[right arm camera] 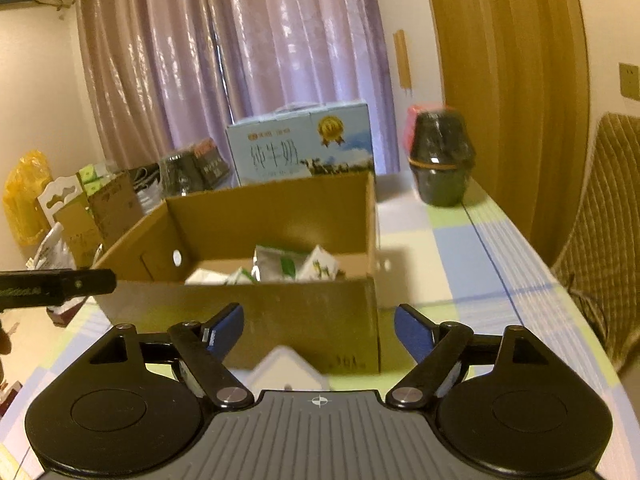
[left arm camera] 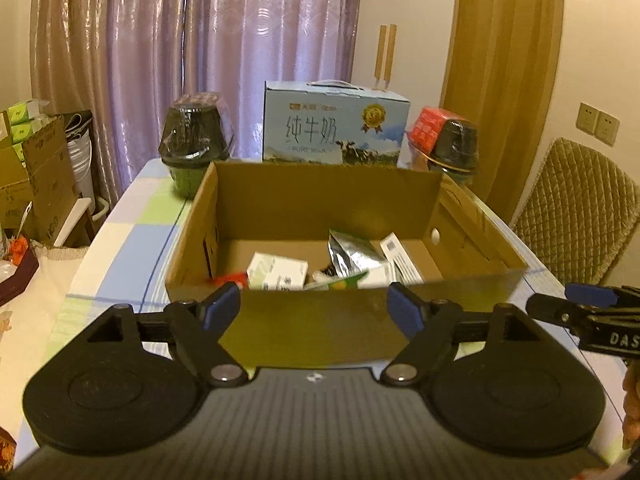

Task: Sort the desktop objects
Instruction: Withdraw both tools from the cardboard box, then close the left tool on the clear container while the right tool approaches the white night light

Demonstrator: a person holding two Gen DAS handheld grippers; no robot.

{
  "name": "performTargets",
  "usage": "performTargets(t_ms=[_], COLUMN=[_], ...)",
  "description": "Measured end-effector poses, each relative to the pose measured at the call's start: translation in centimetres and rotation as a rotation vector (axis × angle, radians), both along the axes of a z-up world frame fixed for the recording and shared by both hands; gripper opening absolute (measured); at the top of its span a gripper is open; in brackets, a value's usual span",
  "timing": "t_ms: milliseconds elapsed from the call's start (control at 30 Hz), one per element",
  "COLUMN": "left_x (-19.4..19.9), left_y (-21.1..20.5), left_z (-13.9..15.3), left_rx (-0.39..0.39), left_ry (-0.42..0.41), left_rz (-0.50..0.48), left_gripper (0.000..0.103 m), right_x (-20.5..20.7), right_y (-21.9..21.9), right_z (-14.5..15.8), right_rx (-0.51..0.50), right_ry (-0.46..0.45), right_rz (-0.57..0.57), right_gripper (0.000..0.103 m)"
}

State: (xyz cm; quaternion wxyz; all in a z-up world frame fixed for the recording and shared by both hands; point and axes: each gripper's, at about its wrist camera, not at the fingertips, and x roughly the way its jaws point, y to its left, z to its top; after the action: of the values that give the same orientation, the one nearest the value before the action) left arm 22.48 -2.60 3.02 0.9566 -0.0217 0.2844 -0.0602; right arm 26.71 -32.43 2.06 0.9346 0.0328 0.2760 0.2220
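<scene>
White carton [right arm camera: 286, 370] lies on table between right gripper's [right arm camera: 319, 330] spread, empty fingers

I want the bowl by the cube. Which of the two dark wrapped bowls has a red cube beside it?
The dark bowl behind the cardboard box's far right corner; the red cube sits against it.

left tongs [left arm camera: 314, 310]: black linkage arms, blue pads, silver pivot screws, round black side discs, ribbed grey body with crosshair mark | right tongs [right arm camera: 318, 330]: same build, white lettering on arm
</scene>
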Motion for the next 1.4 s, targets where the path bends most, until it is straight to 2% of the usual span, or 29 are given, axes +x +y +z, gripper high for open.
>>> performTargets(t_ms=[300,433,533,633,767,867,1200,1400], left_x=[-4.0,-4.8,-5.3,-5.2,-4.9,-4.4,-3.3,-2.7], left_y=[-1.5,-2.3,-3.3,-4.4,-5.5,-5.8,-7.3,-7.9], left_z=[-3.3,-4.8,-5.7,-6.5,-7.7,-8.6,-10.0,-10.8], left_rx=[0.04,0.051,0.066,0.084,0.101,0.081,0.084,0.079], left_ry=[0.077,0.115,0.131,0.145,0.162,0.194,0.229,0.251], left_rz=[-0.043,-0.064,-0.089,-0.126,-0.16,-0.174,-0.216,-0.242], left_gripper=[0.083,0.085,0.092,0.092,0.092,0.091,0.088,0.078], right_x=[-1.8,-2.2,-2.3,-2.0,-1.9,-1.6,-0.9,-0.4], right_y=[-1.9,-2.4,-2.4,-2.4,-2.6,-2.6,-2.3,-2.1], right_z=[-1.4,-1.7,-1.9,-2.0,-2.2,-2.4,-3.1,-3.6], right_rx=[-0.006,-0.008,-0.017,-0.017,-0.015,-0.018,-0.026,-0.043], right_ry=[0.062,0.078,0.081,0.09,0.103,0.116,0.152,0.171], right_rz=[-0.041,-0.052,-0.056,-0.062,-0.066,-0.072,-0.064,-0.063], right_gripper=[0.088,0.092,0.095,0.098,0.098,0.098,0.099,0.099])
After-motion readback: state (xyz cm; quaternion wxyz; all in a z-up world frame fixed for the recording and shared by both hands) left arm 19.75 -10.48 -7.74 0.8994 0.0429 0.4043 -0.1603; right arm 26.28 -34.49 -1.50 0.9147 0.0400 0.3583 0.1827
